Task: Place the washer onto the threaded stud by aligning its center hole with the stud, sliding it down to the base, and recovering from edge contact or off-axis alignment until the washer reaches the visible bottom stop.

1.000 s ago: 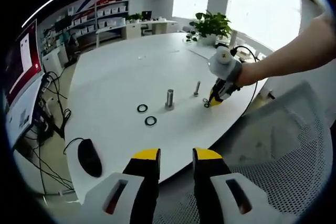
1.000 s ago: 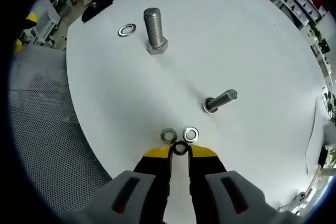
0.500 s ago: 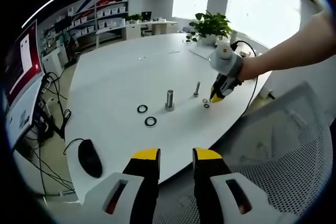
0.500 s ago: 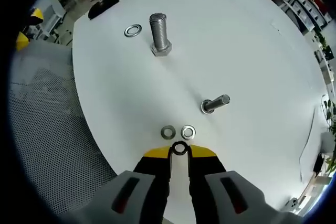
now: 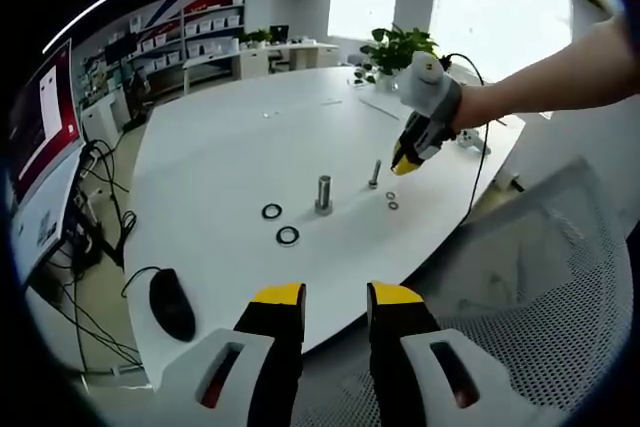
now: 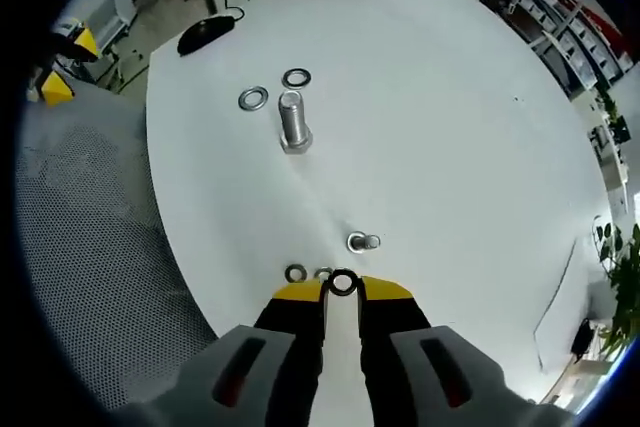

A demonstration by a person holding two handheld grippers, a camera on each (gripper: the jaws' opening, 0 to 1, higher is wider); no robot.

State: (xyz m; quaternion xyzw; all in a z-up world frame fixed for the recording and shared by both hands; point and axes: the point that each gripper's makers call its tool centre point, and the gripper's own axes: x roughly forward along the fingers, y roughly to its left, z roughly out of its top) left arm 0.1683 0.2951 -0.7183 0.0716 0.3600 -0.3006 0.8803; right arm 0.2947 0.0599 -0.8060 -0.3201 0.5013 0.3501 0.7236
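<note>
While the right gripper [image 6: 342, 290] hangs above the white table [image 6: 450, 97], its jaws pinch 1 washer [image 6: 343, 283] at the tips — over the small stud [image 6: 362, 242]. 2 loose washers [image 6: 296, 273] lie below. The left gripper [image 5: 335, 297] sits off the table's edge, slightly parted, holding nothing.

open-plan office; white meeting table [image 5: 230, 137]; wall shelves [image 5: 195, 32]; potted plant [image 5: 400, 47]; monitor [image 5: 40, 117]
</note>
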